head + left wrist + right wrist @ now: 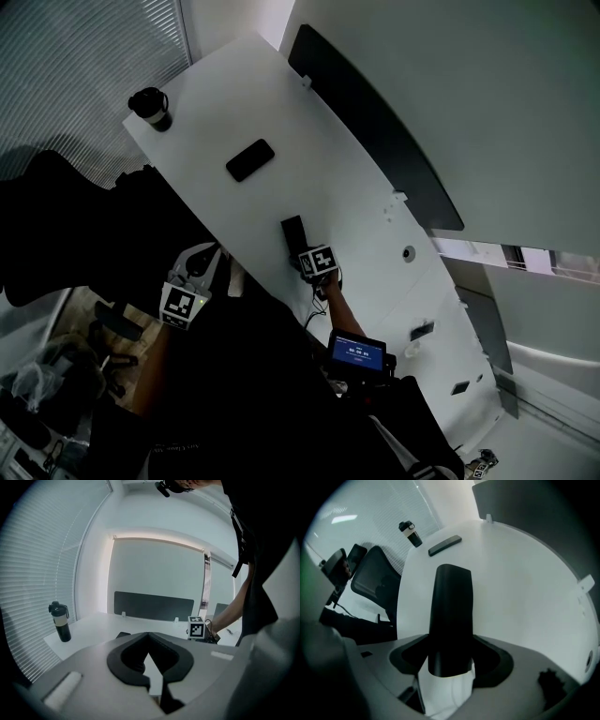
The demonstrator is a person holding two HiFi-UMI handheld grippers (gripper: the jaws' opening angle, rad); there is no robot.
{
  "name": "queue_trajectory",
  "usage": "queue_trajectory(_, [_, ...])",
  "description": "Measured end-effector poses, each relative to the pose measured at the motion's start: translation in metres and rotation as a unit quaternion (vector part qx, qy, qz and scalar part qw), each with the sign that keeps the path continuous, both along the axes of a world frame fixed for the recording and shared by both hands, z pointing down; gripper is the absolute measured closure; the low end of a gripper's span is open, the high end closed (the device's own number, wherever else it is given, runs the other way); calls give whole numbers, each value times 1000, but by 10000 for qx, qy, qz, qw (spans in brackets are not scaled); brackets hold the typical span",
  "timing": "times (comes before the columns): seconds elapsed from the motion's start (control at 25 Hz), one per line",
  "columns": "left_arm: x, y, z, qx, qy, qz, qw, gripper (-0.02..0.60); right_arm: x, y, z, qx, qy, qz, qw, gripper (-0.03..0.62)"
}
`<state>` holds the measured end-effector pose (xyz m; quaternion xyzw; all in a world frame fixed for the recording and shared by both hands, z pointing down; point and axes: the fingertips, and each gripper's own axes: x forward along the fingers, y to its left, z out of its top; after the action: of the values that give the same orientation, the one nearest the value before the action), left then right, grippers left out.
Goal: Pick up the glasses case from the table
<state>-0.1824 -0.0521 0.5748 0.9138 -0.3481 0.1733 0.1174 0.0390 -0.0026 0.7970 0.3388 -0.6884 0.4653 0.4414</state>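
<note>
A long black glasses case (451, 602) sticks straight out from between the jaws of my right gripper (450, 660), which is shut on its near end. From the head view the case (293, 231) sits low over the white table (375, 244) near its front edge, with the right gripper (307, 253) just behind it. I cannot tell whether the case touches the table. My left gripper (187, 292) hangs off the table's edge to the left. Its jaws (149, 637) meet at the tips with nothing between them.
A flat black oblong object (250, 159) lies farther along the table, and a dark bottle (151, 108) stands at the far corner. A dark partition panel (375, 122) lines the table's right side. An office chair (375, 581) stands beside the table edge.
</note>
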Motion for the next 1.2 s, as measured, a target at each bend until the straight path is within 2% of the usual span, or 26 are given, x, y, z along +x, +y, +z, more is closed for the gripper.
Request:
queue_trajectory(0.12, [2, -1, 0, 27, -15, 58, 10000, 575, -1, 5, -6, -21, -532, 731, 9959, 300])
queue_trajectory(0.2, [3, -1, 2, 17, 19, 89, 10000, 575, -2, 4, -10, -19, -975, 1319, 9865, 299])
queue_trajectory(0.36, [9, 0, 4, -45, 57, 184, 9998, 575, -1, -2, -25, 87, -1848, 2337, 9546, 300])
queue_trajectory(0.52, [16, -1, 2, -88, 80, 363, 9993, 575, -5, -8, -46, 365, -2469, 2841, 9257, 301])
queue_trajectory(0.6, [22, 0, 3, -90, 91, 483, 9988, 575, -6, -11, -63, 495, -2943, 3191, 8995, 299])
queue_trajectory(0.64, [27, 1, 4, -80, 104, 561, 9983, 575, -4, -13, -73, 591, -3214, 3401, 8818, 301])
queue_trajectory(0.8, [56, -4, 2, -66, 212, 1066, 9941, 575, 9, -20, -127, 1186, -4227, 4200, 7943, 301])
queue_trajectory(0.84, [64, -6, 1, -67, 252, 1206, 9924, 575, 13, -21, -140, 1359, -4393, 4309, 7764, 300])
queue_trajectory(0.92, [80, -10, 0, -87, 348, 1437, 9890, 575, 17, -21, -165, 1679, -4594, 4367, 7550, 299])
queue_trajectory(1.04, [105, -8, 1, -116, 468, 1817, 9822, 575, 24, -12, -198, 2131, -4765, 4347, 7338, 299])
queue_trajectory(1.2, [151, -10, -7, 21, 536, 2686, 9618, 575, 45, 2, -250, 3044, -4710, 4452, 6981, 299])
